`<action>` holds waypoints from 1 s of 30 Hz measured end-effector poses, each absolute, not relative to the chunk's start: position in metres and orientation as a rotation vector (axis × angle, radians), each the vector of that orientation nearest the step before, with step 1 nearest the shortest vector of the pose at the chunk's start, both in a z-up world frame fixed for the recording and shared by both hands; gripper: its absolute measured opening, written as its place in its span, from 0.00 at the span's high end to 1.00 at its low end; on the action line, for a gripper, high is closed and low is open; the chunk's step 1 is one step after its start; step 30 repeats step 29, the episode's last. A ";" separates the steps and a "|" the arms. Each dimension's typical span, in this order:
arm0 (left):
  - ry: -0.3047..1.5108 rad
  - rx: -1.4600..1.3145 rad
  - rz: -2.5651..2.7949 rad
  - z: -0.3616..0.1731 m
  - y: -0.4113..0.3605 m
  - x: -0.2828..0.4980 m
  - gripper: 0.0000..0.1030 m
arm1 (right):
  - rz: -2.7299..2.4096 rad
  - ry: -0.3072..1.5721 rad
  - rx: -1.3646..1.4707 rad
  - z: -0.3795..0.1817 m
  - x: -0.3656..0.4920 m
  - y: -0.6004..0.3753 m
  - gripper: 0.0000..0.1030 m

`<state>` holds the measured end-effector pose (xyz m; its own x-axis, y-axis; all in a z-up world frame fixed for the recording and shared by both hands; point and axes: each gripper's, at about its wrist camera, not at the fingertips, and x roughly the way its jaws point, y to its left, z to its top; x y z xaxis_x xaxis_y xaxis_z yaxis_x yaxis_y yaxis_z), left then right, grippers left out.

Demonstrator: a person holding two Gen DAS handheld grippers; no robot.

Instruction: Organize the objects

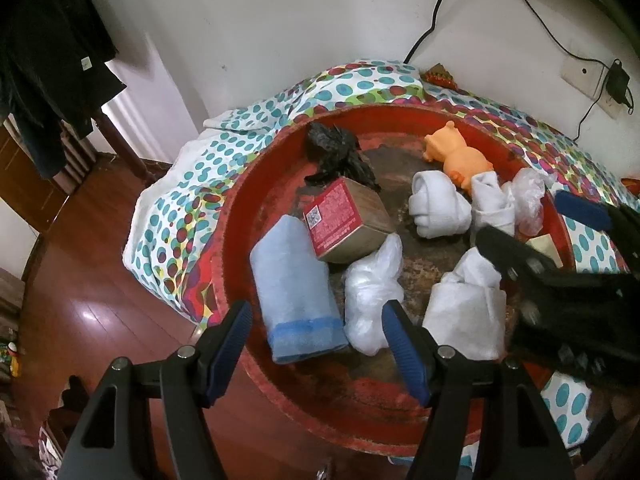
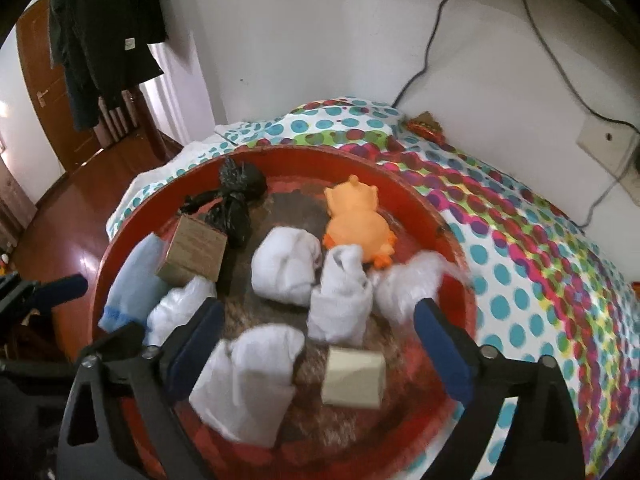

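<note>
A round red tray (image 1: pixel 360 428) on a bed holds the objects. My left gripper (image 1: pixel 316 320) hangs open above a rolled light-blue cloth (image 1: pixel 296 288) and a crumpled clear plastic bag (image 1: pixel 372 292), gripping nothing. My right gripper (image 2: pixel 320 316) is open wide over the tray's (image 2: pixel 360 160) near side. A small beige box (image 2: pixel 354 378) and a folded white cloth (image 2: pixel 248 376) lie loose under it, untouched by the pads. Farther in sit rolled white socks (image 2: pixel 286 270), an orange toy animal (image 2: pixel 358 224), a red-labelled brown box (image 1: pixel 344 216) and a knotted black bag (image 1: pixel 340 152).
The tray rests on a dotted bedsheet (image 2: pixel 540 280) that runs to a white wall with a socket and cables (image 1: pixel 592 80). A wooden floor (image 1: pixel 80 260) drops away on the left. Dark clothes (image 2: pixel 104 40) hang near a door.
</note>
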<state>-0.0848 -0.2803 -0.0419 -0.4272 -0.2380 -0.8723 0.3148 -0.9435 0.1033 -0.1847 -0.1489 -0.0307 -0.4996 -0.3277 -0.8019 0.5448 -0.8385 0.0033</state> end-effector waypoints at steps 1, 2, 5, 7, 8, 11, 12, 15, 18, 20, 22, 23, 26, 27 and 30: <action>0.098 1.462 -2.406 -0.042 -0.279 -0.085 0.33 | -2.333 0.333 1.187 -0.028 -0.182 -0.145 0.04; 0.093 1.466 -2.406 -0.043 -0.278 -0.086 0.33 | -2.338 0.314 1.204 -0.026 -0.178 -0.139 0.03; 0.107 1.462 -2.410 -0.042 -0.279 -0.086 0.33 | -2.343 0.323 1.206 -0.021 -0.169 -0.129 0.02; 0.120 1.453 -2.415 -0.039 -0.280 -0.086 0.33 | -2.374 0.364 1.225 -0.020 -0.165 -0.123 0.02; 0.120 1.447 -2.415 -0.038 -0.281 -0.086 0.33 | -2.372 0.360 1.229 -0.019 -0.163 -0.119 0.01; 0.132 1.431 -2.417 -0.034 -0.283 -0.085 0.33 | -2.347 0.340 1.271 -0.021 -0.157 -0.113 0.01; 0.136 1.434 -2.416 -0.034 -0.284 -0.085 0.33 | -2.335 0.331 1.277 -0.021 -0.154 -0.113 0.01; 0.126 1.444 -2.399 -0.035 -0.282 -0.087 0.33 | -2.308 0.314 1.302 -0.025 -0.147 -0.115 0.01; 0.099 1.449 -2.374 -0.037 -0.280 -0.088 0.33 | -2.289 0.316 1.318 -0.029 -0.142 -0.121 0.00; 0.091 1.459 -2.371 -0.038 -0.277 -0.089 0.33 | -2.272 0.334 1.316 -0.031 -0.139 -0.127 0.01; 0.073 1.462 -2.377 -0.038 -0.275 -0.089 0.33 | -2.270 0.345 1.320 -0.033 -0.138 -0.129 0.01; 0.064 1.462 -2.383 -0.038 -0.273 -0.088 0.33 | -2.263 0.348 1.319 -0.034 -0.137 -0.130 0.01; 0.051 1.439 -2.437 -0.034 -0.268 -0.085 0.33 | -2.256 0.364 1.324 -0.036 -0.135 -0.131 0.01; 0.045 1.435 -2.445 -0.033 -0.266 -0.085 0.33 | -2.255 0.371 1.326 -0.037 -0.135 -0.131 0.01; 0.035 1.441 -2.441 -0.033 -0.264 -0.086 0.33 | -2.255 0.373 1.338 -0.039 -0.136 -0.130 0.01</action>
